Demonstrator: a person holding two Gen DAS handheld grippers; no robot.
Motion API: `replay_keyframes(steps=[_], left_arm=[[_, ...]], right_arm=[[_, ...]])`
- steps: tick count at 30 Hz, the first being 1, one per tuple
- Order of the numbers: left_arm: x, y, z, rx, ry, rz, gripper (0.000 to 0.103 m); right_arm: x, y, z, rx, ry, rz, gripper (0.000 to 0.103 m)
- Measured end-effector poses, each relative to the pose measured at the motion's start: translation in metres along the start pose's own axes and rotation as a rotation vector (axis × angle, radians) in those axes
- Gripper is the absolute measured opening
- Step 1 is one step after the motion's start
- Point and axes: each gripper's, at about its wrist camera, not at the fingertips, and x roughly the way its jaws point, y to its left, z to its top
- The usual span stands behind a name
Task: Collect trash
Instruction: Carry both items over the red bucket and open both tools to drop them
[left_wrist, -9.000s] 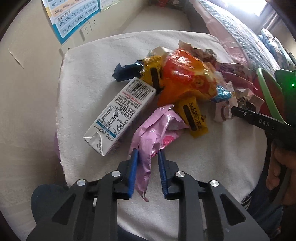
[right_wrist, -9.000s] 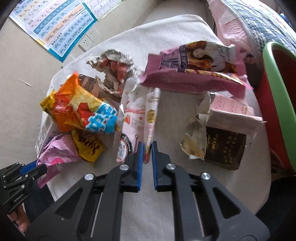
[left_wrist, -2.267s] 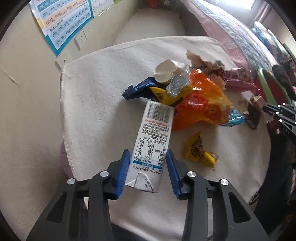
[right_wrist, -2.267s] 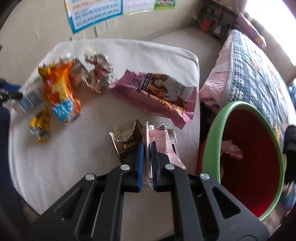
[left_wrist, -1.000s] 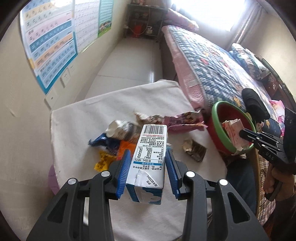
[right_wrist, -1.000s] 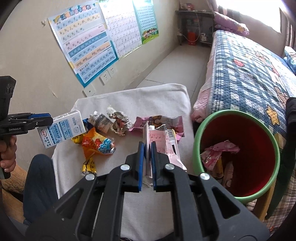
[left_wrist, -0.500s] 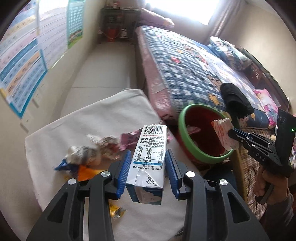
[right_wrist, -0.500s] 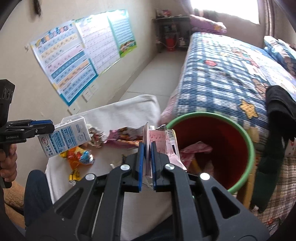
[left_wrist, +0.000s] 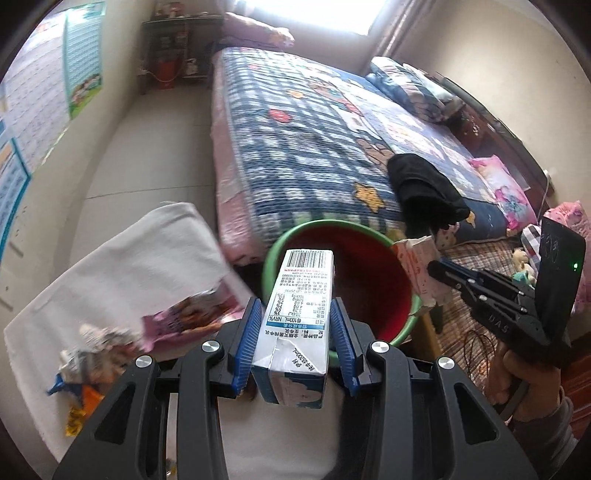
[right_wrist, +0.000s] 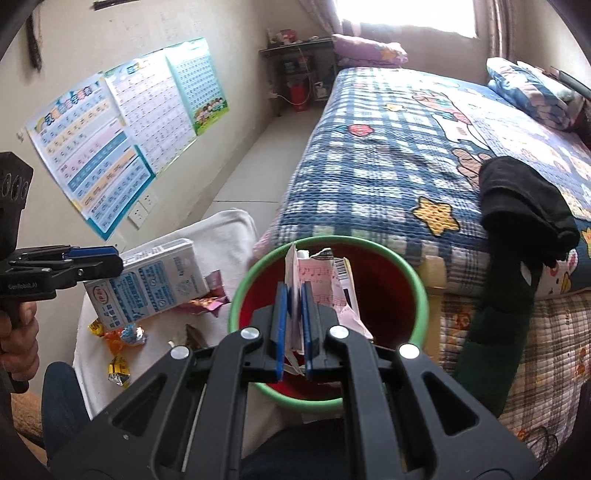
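Both grippers are black plastic with ribbed blue pads and silver screws. In the left wrist view the right gripper (left_wrist: 437, 267) bears a green light at right, above a grey sleeve (left_wrist: 543, 432).

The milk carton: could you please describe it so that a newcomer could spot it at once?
Beside the checked bed stands a green-rimmed red bin. Before it, the left gripper clamps the milk carton: white and blue, boxy, with a barcode, unlike the crumpled wrappers on the table.
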Motion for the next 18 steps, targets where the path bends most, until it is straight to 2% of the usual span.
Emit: replay_keyframes(steps=[5,12,14,15,16,17,18], left_arm=[[0.019,-0.027,0.018,0.035,0.008,-0.018,0.036],[0.039,-0.046,0.032,0.062,0.026,-0.022,0.036],[0.046,-0.049,0.035,0.07,0.031,-0.016,0.037],[0.047,-0.05,0.036,0.071,0.03,-0.014,0.043],[0.048,-0.05,0.036,0.071,0.029,-0.013,0.051],[0.047,-0.049,0.036,0.067,0.021,-0.01,0.068],[0.046,-0.047,0.035,0.063,0.007,-0.009,0.076]], right_arm=[[0.003,-0.013,0.002,0.008,0.007,-0.018,0.008],[0.013,-0.021,0.002,0.004,0.028,-0.027,0.008],[0.017,-0.021,0.003,-0.015,0.037,-0.057,0.011],[0.019,-0.021,0.003,-0.017,0.038,-0.072,0.015],[0.02,-0.023,0.003,-0.013,0.037,-0.078,0.028],[0.021,-0.025,0.003,-0.005,0.034,-0.081,0.04],[0.022,-0.026,0.002,0.001,0.032,-0.081,0.042]])
